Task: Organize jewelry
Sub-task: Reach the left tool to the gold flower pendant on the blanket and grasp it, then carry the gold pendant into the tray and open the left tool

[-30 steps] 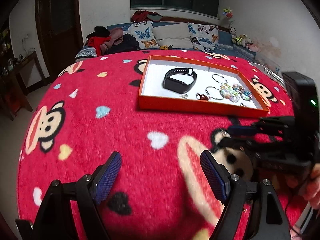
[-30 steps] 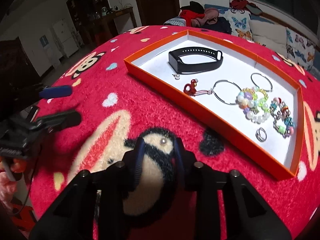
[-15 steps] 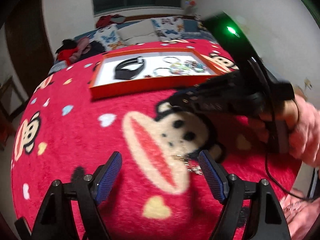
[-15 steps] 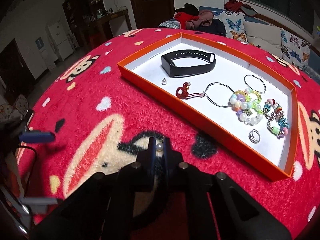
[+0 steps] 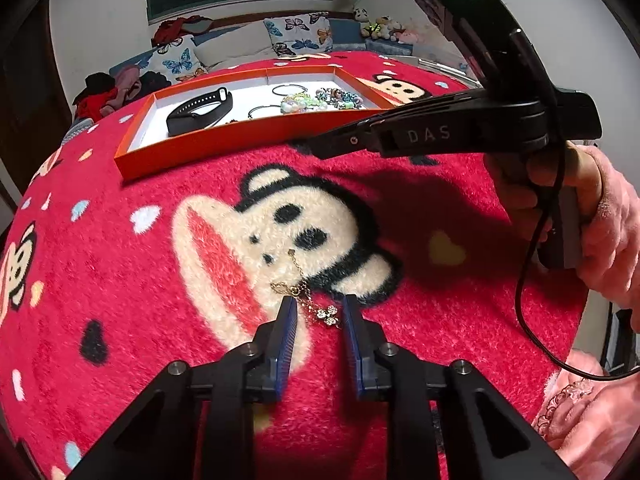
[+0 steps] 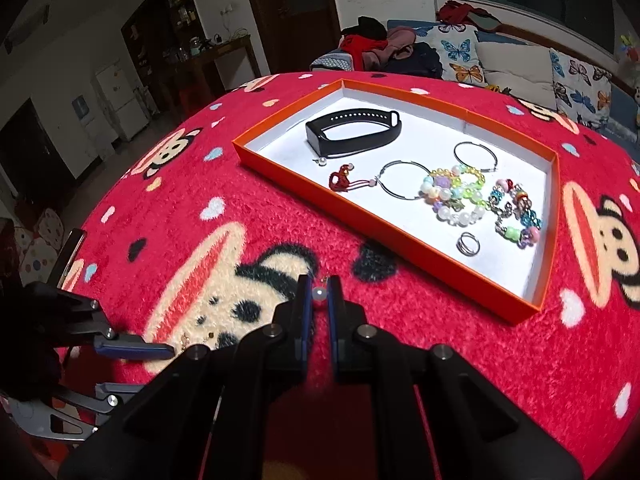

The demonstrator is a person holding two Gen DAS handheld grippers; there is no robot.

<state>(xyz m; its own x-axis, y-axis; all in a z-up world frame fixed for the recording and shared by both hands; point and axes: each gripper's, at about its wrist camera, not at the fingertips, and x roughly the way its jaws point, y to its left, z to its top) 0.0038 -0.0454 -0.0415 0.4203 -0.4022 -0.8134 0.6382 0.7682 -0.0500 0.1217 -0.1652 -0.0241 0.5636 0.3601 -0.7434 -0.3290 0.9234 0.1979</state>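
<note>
The shallow orange tray (image 6: 400,236) sits well beyond both grippers on the fluffy red blanket (image 5: 120,280), with open plush between. The right gripper (image 6: 319,294) is clamped on a small round pearl (image 6: 319,293). The left gripper (image 5: 318,314) is closing around a thin gold chain (image 5: 304,292) lying between its blue ridged pads.

Butterfly pillows (image 5: 298,34) lie beyond the red monkey-print blanket (image 5: 120,280).
</note>
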